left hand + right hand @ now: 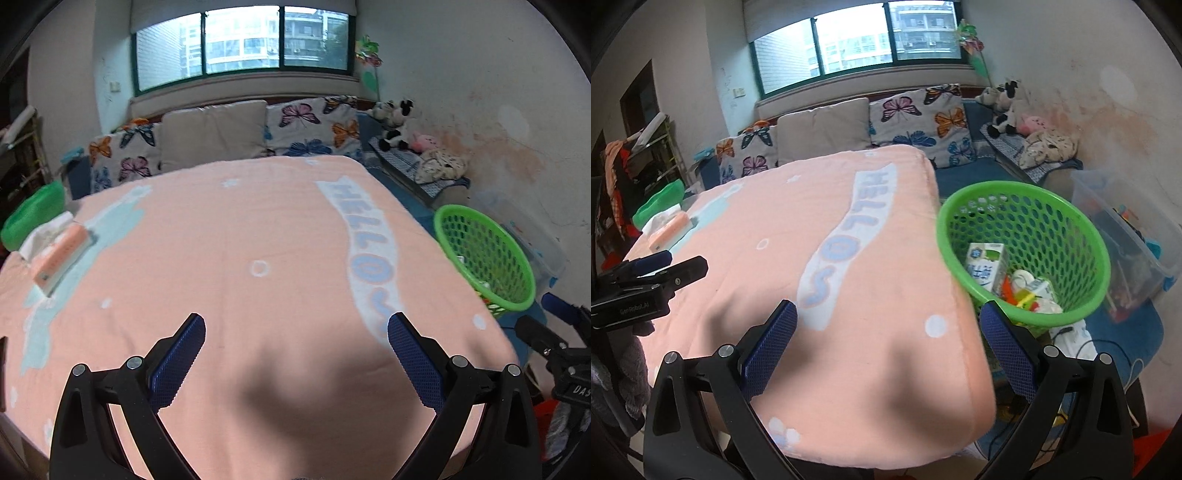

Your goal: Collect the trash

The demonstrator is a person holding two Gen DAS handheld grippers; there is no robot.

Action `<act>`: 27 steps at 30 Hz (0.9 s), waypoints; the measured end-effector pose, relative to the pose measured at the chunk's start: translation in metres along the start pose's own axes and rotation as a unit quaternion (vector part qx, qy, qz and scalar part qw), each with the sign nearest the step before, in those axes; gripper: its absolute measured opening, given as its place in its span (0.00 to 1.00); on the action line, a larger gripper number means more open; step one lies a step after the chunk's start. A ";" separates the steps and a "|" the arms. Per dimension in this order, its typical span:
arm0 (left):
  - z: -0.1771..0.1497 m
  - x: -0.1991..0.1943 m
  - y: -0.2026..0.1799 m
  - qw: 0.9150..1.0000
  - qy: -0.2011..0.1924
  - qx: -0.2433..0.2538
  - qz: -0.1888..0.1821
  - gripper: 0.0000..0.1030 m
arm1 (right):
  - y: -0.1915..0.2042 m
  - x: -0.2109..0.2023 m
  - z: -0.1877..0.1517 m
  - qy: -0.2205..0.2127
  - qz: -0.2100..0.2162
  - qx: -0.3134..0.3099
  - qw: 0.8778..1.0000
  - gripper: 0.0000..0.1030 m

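Note:
A green mesh basket (1067, 221) stands to the right of the table, also in the left wrist view (447, 221). It holds a white and green milk carton (984, 264), a second small carton (1039, 290) and bits of coloured wrapper. My right gripper (888, 314) is open and empty over the table's front right corner, left of the basket. My left gripper (295, 325) is open and empty above the table's front middle. The left gripper also shows at the left edge of the right wrist view (650, 273).
The table has a pink "HELLO" cloth (240, 240). A pink box (59, 258) and white tissue lie at its far left beside a green bowl (33, 214). A sofa with butterfly cushions (306, 125) is behind. A clear plastic bin (1123, 236) stands right of the basket.

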State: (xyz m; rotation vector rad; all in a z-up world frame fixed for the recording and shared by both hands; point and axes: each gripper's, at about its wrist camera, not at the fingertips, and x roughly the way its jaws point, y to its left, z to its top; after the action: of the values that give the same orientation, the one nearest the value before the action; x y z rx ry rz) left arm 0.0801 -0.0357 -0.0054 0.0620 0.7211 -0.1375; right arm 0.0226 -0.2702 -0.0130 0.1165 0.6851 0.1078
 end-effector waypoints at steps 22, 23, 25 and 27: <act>-0.026 -0.020 0.044 0.997 -0.015 -0.028 0.067 0.93 | 0.027 0.008 0.005 -0.005 0.033 -0.021 0.999 0.96; -0.026 -0.020 0.045 0.997 -0.016 -0.028 0.068 0.93 | 0.027 0.007 0.004 -0.006 0.036 -0.020 0.999 0.96; -0.028 -0.021 0.047 0.997 -0.016 -0.030 0.072 0.93 | 0.028 0.005 0.004 -0.008 0.036 -0.020 0.999 0.96; -0.029 -0.021 0.049 0.997 -0.015 -0.031 0.072 0.93 | 0.029 0.004 0.003 -0.007 0.036 -0.025 0.999 0.96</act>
State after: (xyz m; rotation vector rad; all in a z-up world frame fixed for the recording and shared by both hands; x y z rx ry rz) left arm 0.0526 0.0180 -0.0131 0.0520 0.6888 0.0228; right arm 0.0263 -0.2408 -0.0088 0.0941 0.6643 0.1939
